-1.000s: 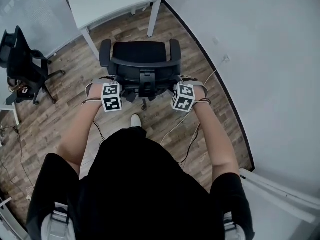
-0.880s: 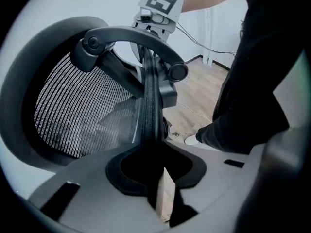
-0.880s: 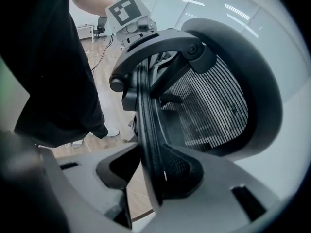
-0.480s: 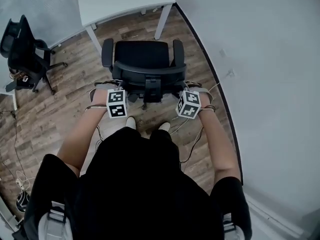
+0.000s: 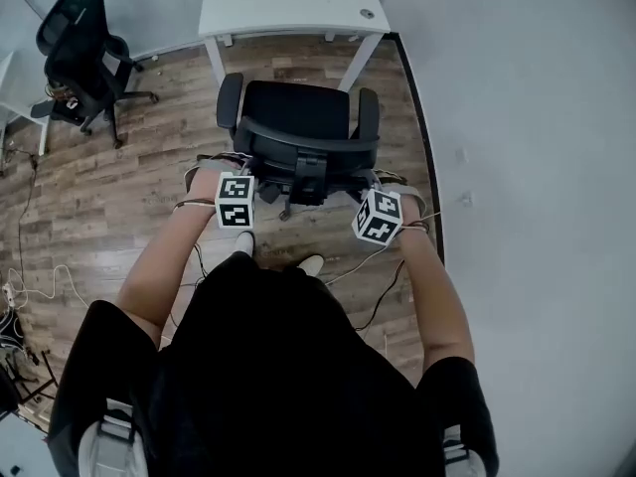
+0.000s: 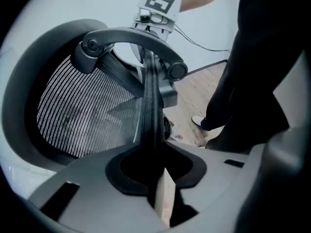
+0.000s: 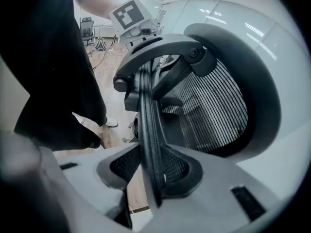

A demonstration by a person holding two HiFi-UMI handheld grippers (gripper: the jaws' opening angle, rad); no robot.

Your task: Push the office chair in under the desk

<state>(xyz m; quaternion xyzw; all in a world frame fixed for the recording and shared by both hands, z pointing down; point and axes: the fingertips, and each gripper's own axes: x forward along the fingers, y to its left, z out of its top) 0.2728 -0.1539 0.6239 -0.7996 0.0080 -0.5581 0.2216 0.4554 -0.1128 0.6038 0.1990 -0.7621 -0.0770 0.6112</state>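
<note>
In the head view a black office chair stands on the wood floor, its seat facing a white desk and its front edge close to the desk's legs. My left gripper is shut on the left side of the chair's backrest rim. My right gripper is shut on the right side of that rim. In the left gripper view the thin black rim runs straight into the left gripper. The right gripper shows the same in its own view, with mesh beside it.
A second black office chair stands at the far left by a glass partition. A white wall runs close along the right of the chair and desk. Cables lie on the floor at the left. The person's feet are just behind the chair.
The chair has rolled forward towards the desk with both grippers still on its backrest. The person has stepped after it, and the desk now stands squarely ahead.
</note>
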